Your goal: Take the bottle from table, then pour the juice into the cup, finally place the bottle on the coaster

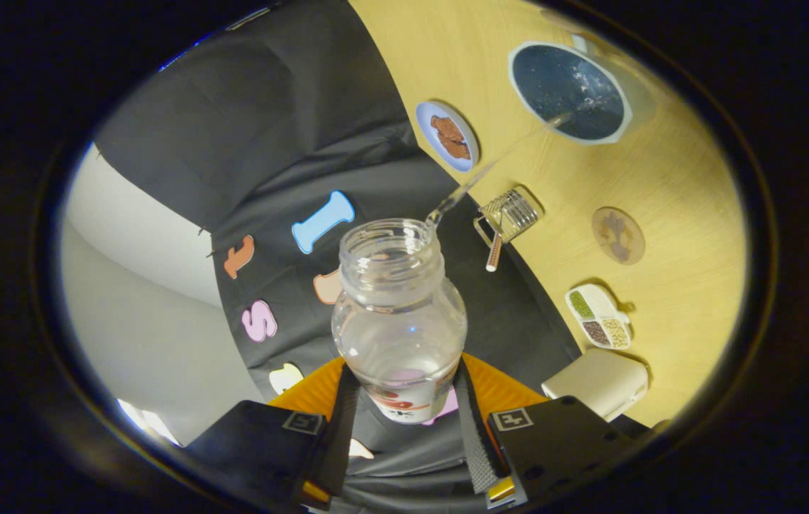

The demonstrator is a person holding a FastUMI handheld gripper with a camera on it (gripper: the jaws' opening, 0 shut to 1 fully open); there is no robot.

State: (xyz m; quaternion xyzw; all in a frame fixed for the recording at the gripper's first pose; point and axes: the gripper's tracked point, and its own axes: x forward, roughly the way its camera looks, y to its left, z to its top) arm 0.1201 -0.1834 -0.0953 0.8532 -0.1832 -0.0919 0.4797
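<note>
One stream in flight: gripper (404, 421) clamped on the clear plastic bottle (400, 314), both fingers pressing its labelled base, tilted so its open mouth aims at the white dark-lined cup (567, 91). Liquid is landing inside. The round brown coaster (617, 235) sits nearby on the wooden table (690, 214), free for set-down.

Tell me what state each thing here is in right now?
Bottle: uncapped, tipped, held between the fingers, nearly drained.
Gripper: shut on the bottle.
Stream: running from the bottle's mouth into the cup.
Cup: upright on the table, taking liquid.
Coaster: bare.
Small plate: holds a brown snack.
Divided dish: filled with beans or grains.
</note>
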